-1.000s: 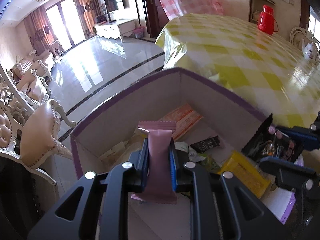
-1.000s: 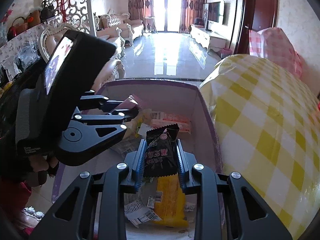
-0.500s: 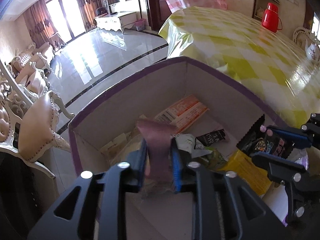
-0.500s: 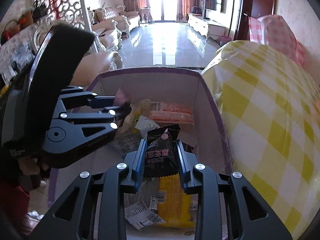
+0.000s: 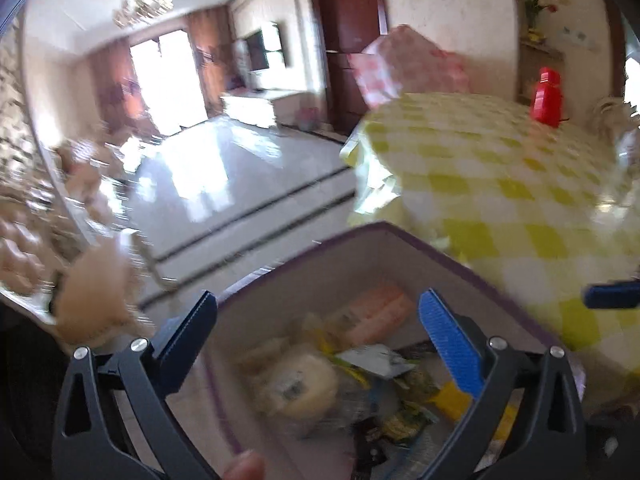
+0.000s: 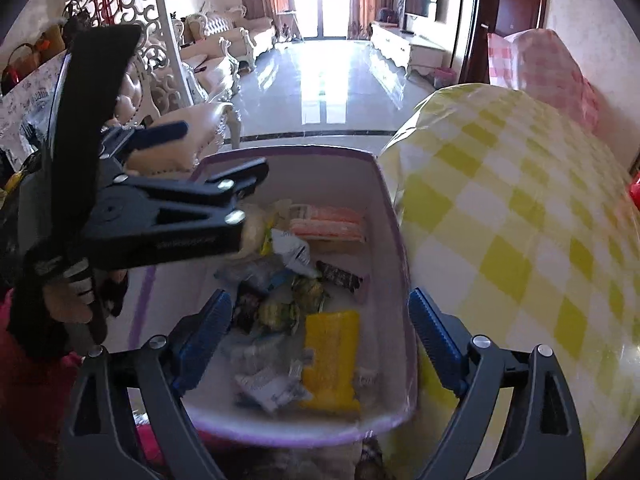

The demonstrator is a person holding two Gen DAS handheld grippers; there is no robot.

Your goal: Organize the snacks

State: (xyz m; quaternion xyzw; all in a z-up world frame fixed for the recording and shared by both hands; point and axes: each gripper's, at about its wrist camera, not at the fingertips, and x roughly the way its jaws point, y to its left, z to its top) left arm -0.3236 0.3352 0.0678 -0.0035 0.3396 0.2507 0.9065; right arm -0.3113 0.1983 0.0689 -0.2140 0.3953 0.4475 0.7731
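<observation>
Both packets are released: we now hold the left gripper [image 5: 316, 320] and right gripper [image 6: 320, 320] with fingers wide and empty; snacks [image 6: 296, 292] lie in the box [image 6: 386, 216], lower centre.

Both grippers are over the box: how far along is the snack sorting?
Done: many packets, among them a yellow packet and an orange one, lie in the purple-rimmed box. In hand: nothing; left gripper and right gripper are open. Left: no loose snacks visible outside the box.
</observation>
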